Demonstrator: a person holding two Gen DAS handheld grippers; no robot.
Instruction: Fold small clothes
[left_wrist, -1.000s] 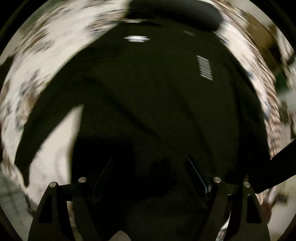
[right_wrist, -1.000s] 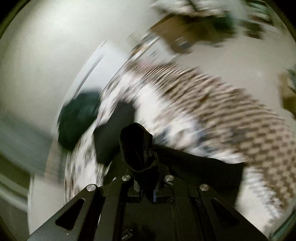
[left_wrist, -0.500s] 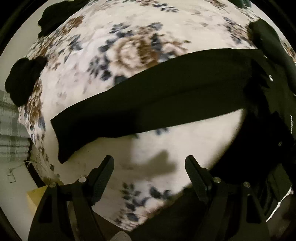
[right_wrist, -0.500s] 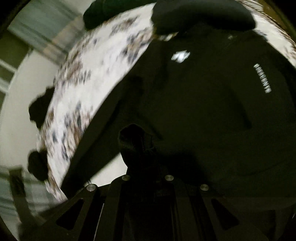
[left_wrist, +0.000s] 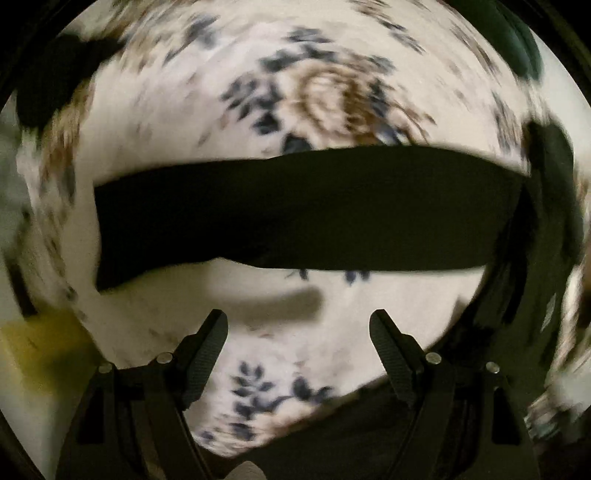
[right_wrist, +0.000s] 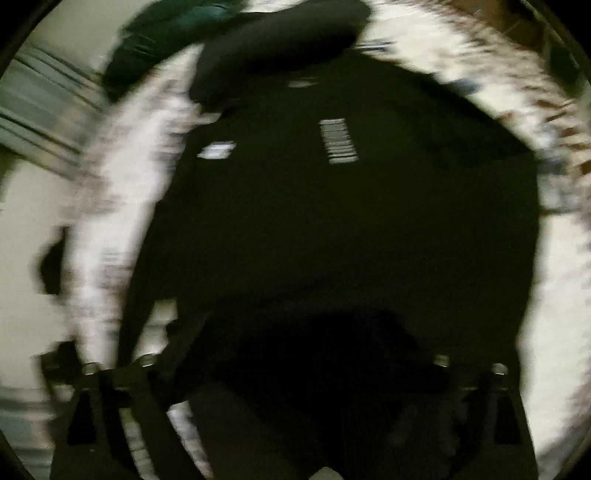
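Black long-sleeved top (right_wrist: 332, 229) lies spread flat on a bed with a floral bedspread (left_wrist: 332, 88), cream with blue leaves and brown roses.

Left wrist view: one sleeve (left_wrist: 295, 210) stretches straight out across the frame, long axis running 9 o'clock to 3 o'clock. Cuff end points to 9 o'clock; shoulder end joins the dark body of the top at 3 o'clock. The sleeve lies flat, with bare bedspread above and below it. Left gripper (left_wrist: 299, 332) hangs over bare bedspread at 6 o'clock of the sleeve, apart from the cloth. Its jaws stand wide, nothing between them; its shadow falls on the bedspread just below the sleeve. A dark clump of cloth (left_wrist: 55, 81) sits at 10 o'clock near the bed's edge, and a dark green item (left_wrist: 524, 48) at 1 o'clock. Edges of the frame are blurred.

Right wrist view, heavily blurred: the body of the top fills the middle, long axis running 12 to 6 o'clock, collar end toward 12. A white striped print (right_wrist: 338, 140) and a small pale label (right_wrist: 218, 150) show on the chest. Another dark garment (right_wrist: 280, 40) lies at 12 o'clock, just past the collar. Right gripper (right_wrist: 295, 354) sits low over the hem end; its jaws have just been opening and now stand wide apart. Whether any cloth lies between them I cannot tell; that area is black on black.
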